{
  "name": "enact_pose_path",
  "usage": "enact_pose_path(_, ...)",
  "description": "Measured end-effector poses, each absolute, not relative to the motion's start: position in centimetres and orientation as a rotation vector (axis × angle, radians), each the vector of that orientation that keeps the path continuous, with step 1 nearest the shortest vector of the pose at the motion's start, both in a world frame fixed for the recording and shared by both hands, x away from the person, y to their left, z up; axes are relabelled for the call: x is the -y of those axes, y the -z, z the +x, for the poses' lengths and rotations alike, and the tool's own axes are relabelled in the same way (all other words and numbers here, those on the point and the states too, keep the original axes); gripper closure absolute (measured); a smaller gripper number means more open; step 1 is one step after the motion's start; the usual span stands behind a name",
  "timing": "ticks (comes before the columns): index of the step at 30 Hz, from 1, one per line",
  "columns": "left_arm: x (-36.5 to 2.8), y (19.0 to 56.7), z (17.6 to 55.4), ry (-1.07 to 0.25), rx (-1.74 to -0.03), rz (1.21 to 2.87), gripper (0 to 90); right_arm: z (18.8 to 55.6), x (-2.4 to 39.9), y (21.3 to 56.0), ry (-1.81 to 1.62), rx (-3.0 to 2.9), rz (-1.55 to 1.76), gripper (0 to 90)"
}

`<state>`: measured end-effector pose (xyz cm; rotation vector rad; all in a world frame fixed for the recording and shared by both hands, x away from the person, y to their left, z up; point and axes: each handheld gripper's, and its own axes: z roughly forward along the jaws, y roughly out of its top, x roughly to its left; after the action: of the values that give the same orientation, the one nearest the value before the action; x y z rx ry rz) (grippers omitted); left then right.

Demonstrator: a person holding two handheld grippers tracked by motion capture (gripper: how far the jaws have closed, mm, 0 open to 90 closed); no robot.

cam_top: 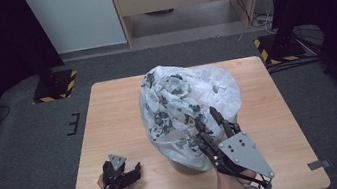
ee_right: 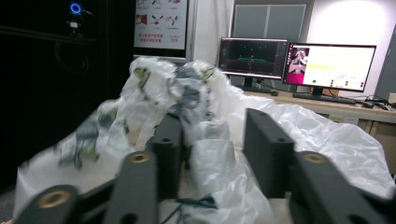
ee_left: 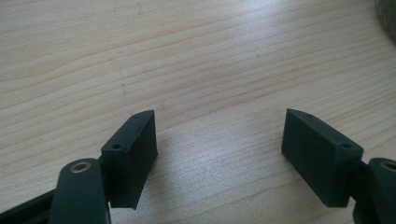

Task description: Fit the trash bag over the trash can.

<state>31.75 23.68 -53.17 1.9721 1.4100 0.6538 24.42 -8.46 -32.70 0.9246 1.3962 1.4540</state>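
Thin printed plastic, the bag is draped over a container at the middle of the table, seemingly not yet fully fitted. The right gripper is released, film between its jaws; the left gripper rests open, empty.

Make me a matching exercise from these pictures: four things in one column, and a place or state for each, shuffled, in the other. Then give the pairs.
Things:
1. plastic bag
2. left gripper
3. right gripper
4. wooden table

Places or states:
A. jaws apart over bare wood, nothing between them
B. jaws apart with a fold of plastic between them
C. carries everything, pale grain
D. crumpled, whitish with a dark flower print, mid-table

Pairs: 1-D, 2-A, 3-B, 4-C
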Motion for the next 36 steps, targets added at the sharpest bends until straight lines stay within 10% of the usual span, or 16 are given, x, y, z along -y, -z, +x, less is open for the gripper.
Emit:
enact_pose_path(20,-23.7,53.0,31.6,-0.669,-1.409,1.961,26.8,24.2,10.1,32.7,-1.450,-1.398,0.890,13.4)
enact_pose_path(36,-23.7,52.9,31.6,-0.670,-1.408,1.959,26.8,24.2,8.8,32.8,-1.465,-1.467,0.872,5.3)
